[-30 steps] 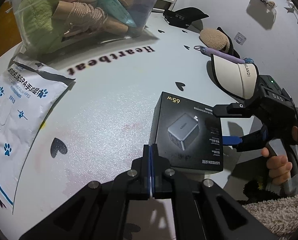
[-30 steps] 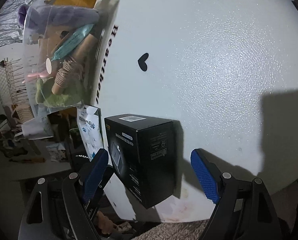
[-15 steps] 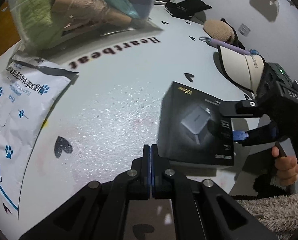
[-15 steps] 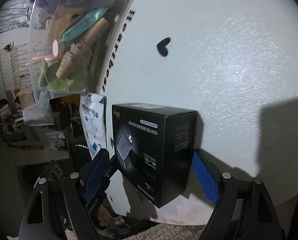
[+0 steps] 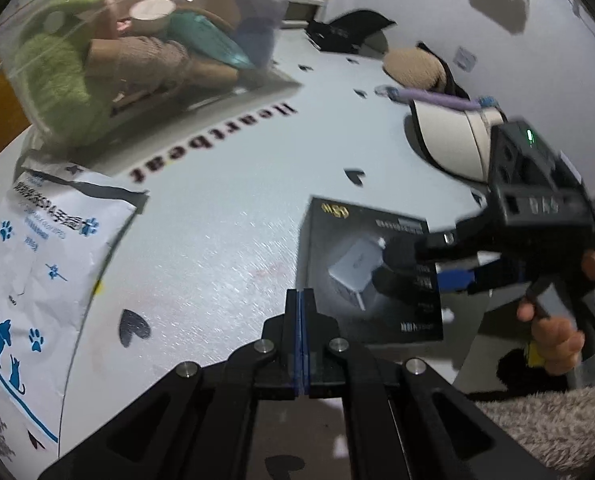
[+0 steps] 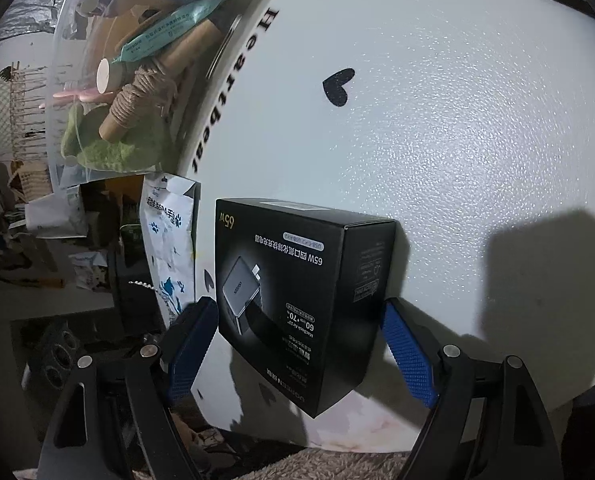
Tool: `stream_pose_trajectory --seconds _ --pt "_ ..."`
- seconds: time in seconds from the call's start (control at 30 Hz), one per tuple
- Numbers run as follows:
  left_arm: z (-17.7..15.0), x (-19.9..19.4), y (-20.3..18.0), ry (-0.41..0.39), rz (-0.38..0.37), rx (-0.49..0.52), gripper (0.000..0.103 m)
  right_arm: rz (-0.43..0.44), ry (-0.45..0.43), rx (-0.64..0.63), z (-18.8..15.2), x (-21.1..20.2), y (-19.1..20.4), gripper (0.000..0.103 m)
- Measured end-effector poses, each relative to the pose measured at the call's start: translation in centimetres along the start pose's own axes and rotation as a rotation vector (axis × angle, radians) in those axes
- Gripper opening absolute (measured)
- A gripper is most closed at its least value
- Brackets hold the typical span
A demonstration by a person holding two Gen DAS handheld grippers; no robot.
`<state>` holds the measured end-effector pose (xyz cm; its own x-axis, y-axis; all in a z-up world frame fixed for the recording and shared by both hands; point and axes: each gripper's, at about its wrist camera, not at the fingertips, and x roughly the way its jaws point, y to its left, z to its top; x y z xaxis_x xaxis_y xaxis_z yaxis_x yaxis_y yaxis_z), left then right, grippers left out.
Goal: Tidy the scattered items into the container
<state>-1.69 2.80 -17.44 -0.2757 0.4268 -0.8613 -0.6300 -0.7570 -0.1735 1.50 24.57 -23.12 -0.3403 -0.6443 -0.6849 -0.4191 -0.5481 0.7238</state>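
L wrist view, left to right: a white pouch (image 5: 37,264) w/ blue paw prints is laid flat at the left edge of the white table (image 5: 217,216). Behind it, at the far left corner, a clear bin (image 5: 137,52) is seen, filled w/ a green cloth (image 5: 53,76), a twine roll (image 5: 149,60) and a teal pack (image 5: 209,40). "Heartbeat" is printed on the table just in front of the bin. At centre bottom the left gripper (image 5: 302,308) is held low over the table, its jaws pressed together w/ nothing between them. Just right of it the black box (image 5: 361,264) is found near the table's near edge, apart from the bin. The box is straddled by the right gripper (image 5: 429,264), which is held by a hand (image 5: 553,332) at far right. Behind, a cream visor (image 5: 453,144) and a tan pad (image 5: 413,66) are set on the table.

R wrist view, left to right: the bin (image 6: 137,68) is seen at upper left, the pouch (image 6: 169,248) below it at the table edge. The box (image 6: 297,300) is framed at centre between the blue pads (image 6: 405,352) of the right gripper (image 6: 293,340); its jaws are spread, one to each side of the box. Whether the pads are touching it can't be told. One side of the box is laid against the table (image 6: 457,120).
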Motion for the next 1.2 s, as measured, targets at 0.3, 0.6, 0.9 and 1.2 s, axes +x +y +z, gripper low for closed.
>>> stream_pose_trajectory --seconds 0.3,0.6,0.9,1.2 --pt "-1.0 0.1 -1.2 -0.017 0.033 0.095 0.007 -0.027 -0.037 0.008 -0.1 -0.6 0.0 0.084" --pt "-2.1 -0.4 -1.5 -0.043 0.046 0.156 0.007 -0.028 -0.094 -0.045 0.6 -2.5 -0.1 0.084" --pt "-2.8 -0.7 -1.4 -0.041 0.045 0.155 0.007 -0.023 0.017 -0.259 2.2 -1.3 1.6 0.084" --pt "-3.3 -0.9 -1.8 -0.029 0.064 0.157 0.007 0.014 0.179 -0.441 3.6 0.2 3.1 0.082"
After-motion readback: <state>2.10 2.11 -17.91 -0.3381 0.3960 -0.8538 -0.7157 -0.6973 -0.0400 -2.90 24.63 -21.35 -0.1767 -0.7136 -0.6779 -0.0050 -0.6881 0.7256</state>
